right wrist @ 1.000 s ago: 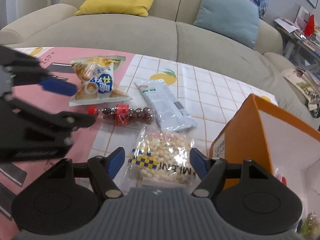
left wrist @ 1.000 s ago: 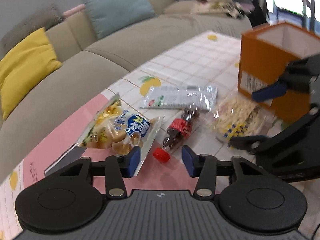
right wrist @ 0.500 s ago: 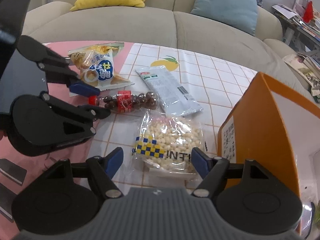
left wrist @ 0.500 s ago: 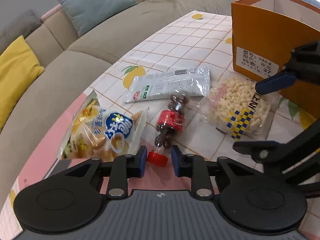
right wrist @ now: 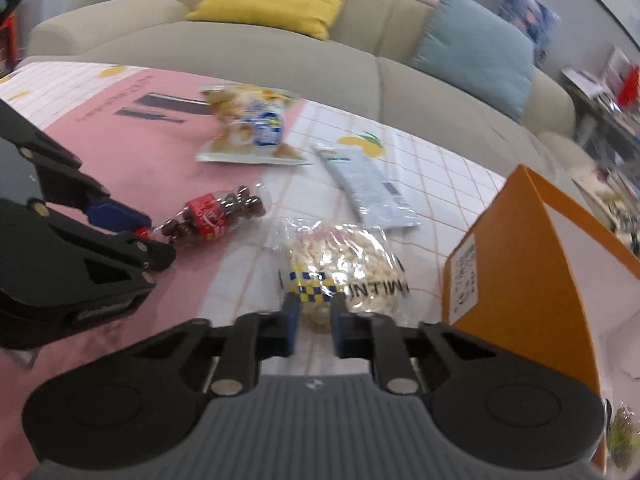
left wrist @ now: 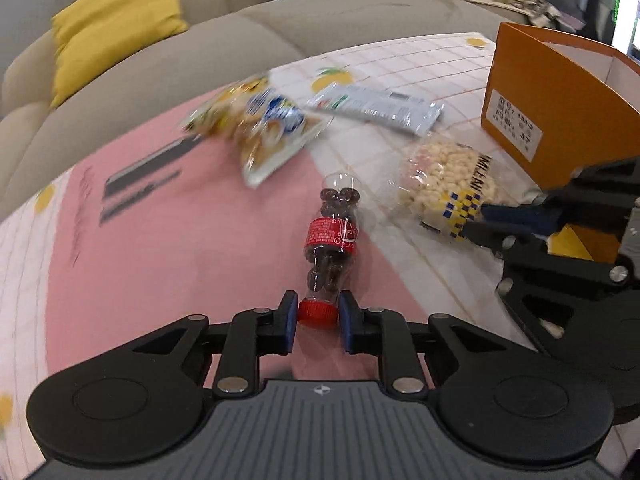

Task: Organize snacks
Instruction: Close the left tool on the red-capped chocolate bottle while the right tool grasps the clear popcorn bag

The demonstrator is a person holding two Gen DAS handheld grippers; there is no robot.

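Your left gripper (left wrist: 318, 322) pinches only the bottle (left wrist: 331, 240) cap; your right gripper (right wrist: 312, 322) pinches the bag (right wrist: 340, 276) edge. Either may slip when lifted.

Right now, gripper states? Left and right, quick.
Left gripper: shut on the red cap of the candy bottle.
Right gripper: shut on the near end of the clear puffed-snack bag.

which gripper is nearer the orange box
Right. The right gripper, shut on the puffs bag, sits just beside the orange box. The left gripper clamps the candy bottle cap, farther out on the pink mat.
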